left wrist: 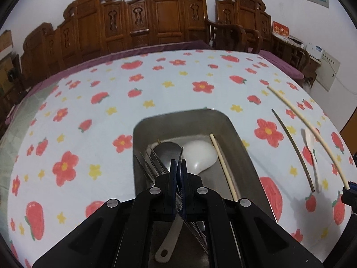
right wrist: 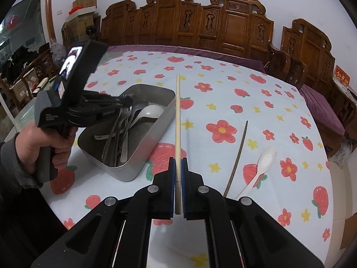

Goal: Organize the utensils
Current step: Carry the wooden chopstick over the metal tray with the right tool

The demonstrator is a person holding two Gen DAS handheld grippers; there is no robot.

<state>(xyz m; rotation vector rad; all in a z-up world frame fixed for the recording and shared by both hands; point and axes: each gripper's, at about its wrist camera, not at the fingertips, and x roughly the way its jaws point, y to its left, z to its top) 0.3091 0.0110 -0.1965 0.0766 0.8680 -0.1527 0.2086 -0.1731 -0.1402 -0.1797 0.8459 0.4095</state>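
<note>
The right gripper (right wrist: 177,186) is clamped on a pale chopstick (right wrist: 177,120) near its blunt end, the stick running straight ahead along the line of the fingers, its tip reaching level with the far corner of the metal tray (right wrist: 154,120) and lying just to the right of the tray's right wall. The tray's long axis slants away to the left of the stick, so the coming move looks to be a short swing left and a turn to match that axis, where a second pale chopstick (left wrist: 224,167) already lies along the tray's right wall beside a white ladle (left wrist: 200,156), a steel spoon (left wrist: 166,154) and forks (left wrist: 147,163). The left gripper (left wrist: 177,174) hangs over the tray's near end, jaws drawn almost together; whether they pinch the grey handle (left wrist: 169,239) below is hard to judge. Right of the tray, well apart, a dark chopstick (right wrist: 237,154) and a white spoon (right wrist: 263,163) lie on the flowered tablecloth (right wrist: 223,102), nearer the right hand.
</note>
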